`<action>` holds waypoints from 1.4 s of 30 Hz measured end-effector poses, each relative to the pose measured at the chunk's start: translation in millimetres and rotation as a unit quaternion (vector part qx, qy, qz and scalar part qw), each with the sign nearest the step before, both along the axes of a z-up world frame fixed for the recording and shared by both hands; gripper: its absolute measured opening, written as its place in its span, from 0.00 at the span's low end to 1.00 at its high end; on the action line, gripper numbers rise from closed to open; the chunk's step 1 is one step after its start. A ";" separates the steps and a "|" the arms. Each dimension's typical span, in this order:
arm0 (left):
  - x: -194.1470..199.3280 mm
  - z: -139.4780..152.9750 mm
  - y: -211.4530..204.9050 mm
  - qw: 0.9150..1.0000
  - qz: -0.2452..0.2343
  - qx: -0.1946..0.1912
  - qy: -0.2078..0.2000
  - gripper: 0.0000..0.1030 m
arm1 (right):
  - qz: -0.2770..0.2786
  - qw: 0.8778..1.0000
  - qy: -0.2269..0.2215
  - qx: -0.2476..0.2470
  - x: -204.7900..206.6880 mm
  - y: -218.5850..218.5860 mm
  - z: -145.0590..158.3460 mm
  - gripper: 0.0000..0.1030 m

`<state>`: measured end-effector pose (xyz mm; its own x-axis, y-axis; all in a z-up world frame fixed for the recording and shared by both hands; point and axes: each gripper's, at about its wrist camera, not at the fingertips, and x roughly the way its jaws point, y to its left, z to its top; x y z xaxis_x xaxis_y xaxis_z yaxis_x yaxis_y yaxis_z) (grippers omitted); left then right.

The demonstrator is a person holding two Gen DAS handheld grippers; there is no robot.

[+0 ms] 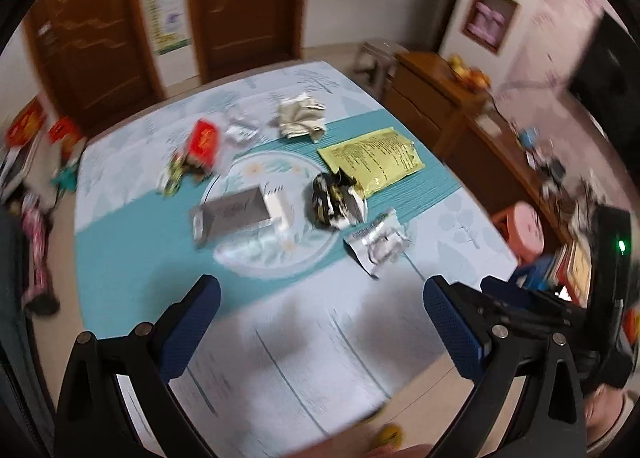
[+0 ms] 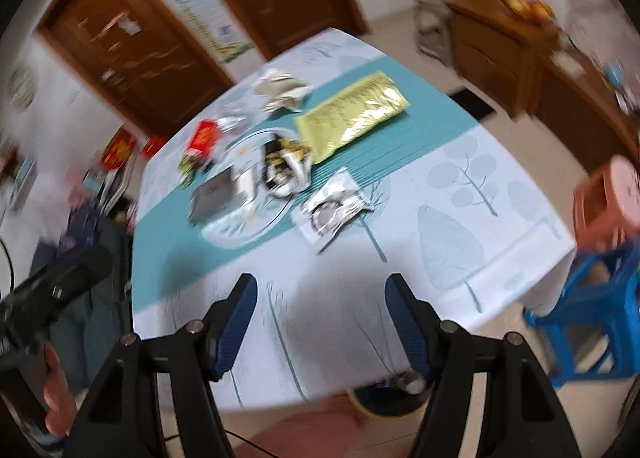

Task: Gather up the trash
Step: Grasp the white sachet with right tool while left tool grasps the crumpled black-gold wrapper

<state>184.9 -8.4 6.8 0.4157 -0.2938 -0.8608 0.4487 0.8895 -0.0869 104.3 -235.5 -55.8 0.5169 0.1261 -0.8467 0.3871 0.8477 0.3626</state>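
Left wrist view, bottom: left gripper (image 1: 320,318) with fingers spread wide, nothing between them, above the near edge of the table (image 1: 120,258).
Right wrist view, bottom: right gripper (image 2: 320,318) also spread and empty, over the near edge of the same table.
Just beyond, right of centre: clear packet (image 1: 378,242), the nearest piece of trash.
Centre of frame: grey box (image 1: 232,213) and black crumpled wrapper (image 1: 336,197).
Upper centre: yellow pouch (image 1: 372,157), red box (image 1: 204,141), pale crumpled wrapper (image 1: 300,115).
Progress (my reading): barely begun; every piece lies loose on the table and neither gripper touches any.
Bin: none in view (both views are blurred).
Remaining: all pickups.
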 end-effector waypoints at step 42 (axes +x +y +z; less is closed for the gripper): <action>153.6 -128.0 -104.8 0.981 -0.106 0.013 0.160 0.96 | -0.176 0.982 0.075 -0.009 83.6 -26.2 -84.6 0.14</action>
